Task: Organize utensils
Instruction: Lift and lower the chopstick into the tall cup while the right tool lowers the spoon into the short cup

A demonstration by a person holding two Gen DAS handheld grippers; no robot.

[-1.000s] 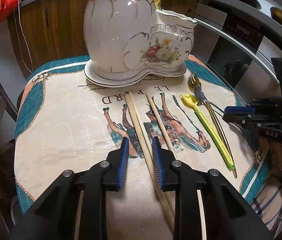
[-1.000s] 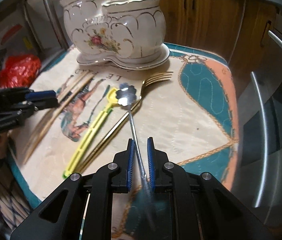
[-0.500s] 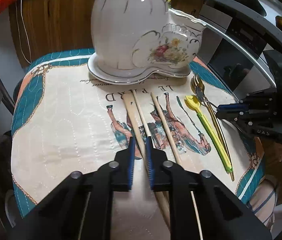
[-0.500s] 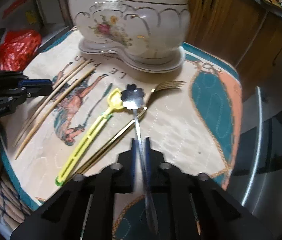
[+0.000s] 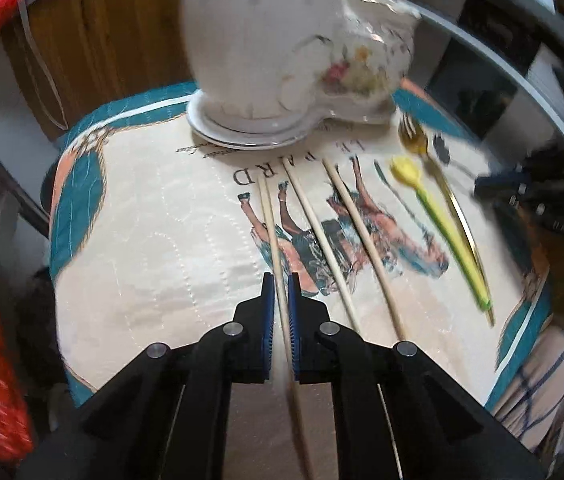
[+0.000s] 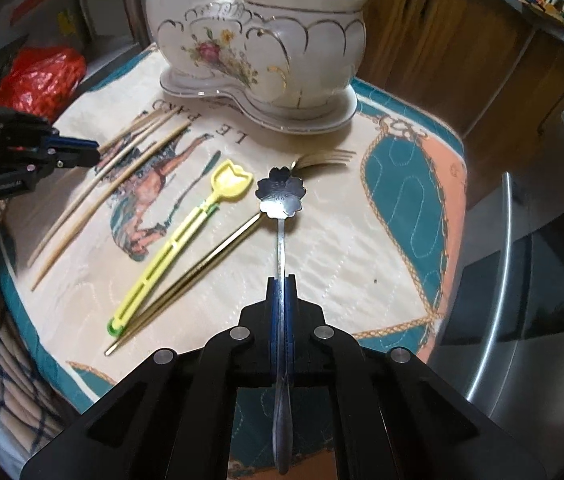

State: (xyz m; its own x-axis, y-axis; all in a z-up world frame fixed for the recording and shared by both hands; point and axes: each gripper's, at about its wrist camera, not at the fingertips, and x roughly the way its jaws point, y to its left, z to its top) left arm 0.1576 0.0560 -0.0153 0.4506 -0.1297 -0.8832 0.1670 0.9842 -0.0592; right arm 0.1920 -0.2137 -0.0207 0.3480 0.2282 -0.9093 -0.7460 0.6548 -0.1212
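My left gripper (image 5: 281,284) is shut on a wooden chopstick (image 5: 271,224) and holds it above the mat. Two more chopsticks (image 5: 356,216) lie on the mat to its right. My right gripper (image 6: 281,286) is shut on a steel flower-bowled spoon (image 6: 281,196), lifted off the mat. A yellow plastic spoon (image 6: 186,240) and a gold fork (image 6: 210,264) lie on the mat left of it. The white double ceramic holder (image 6: 258,40) stands at the back, with a fork and a yellow utensil in its right cup. The left gripper also shows in the right wrist view (image 6: 94,152).
The utensils lie on a quilted horse-print mat (image 6: 362,240) over a small round table. A red bag (image 6: 38,80) sits at the left. Wooden cabinets stand behind and a steel appliance (image 6: 522,260) at the right.
My left gripper closed on a chopstick and lifted it. My right gripper closed on the flower spoon and raised it off the fork.
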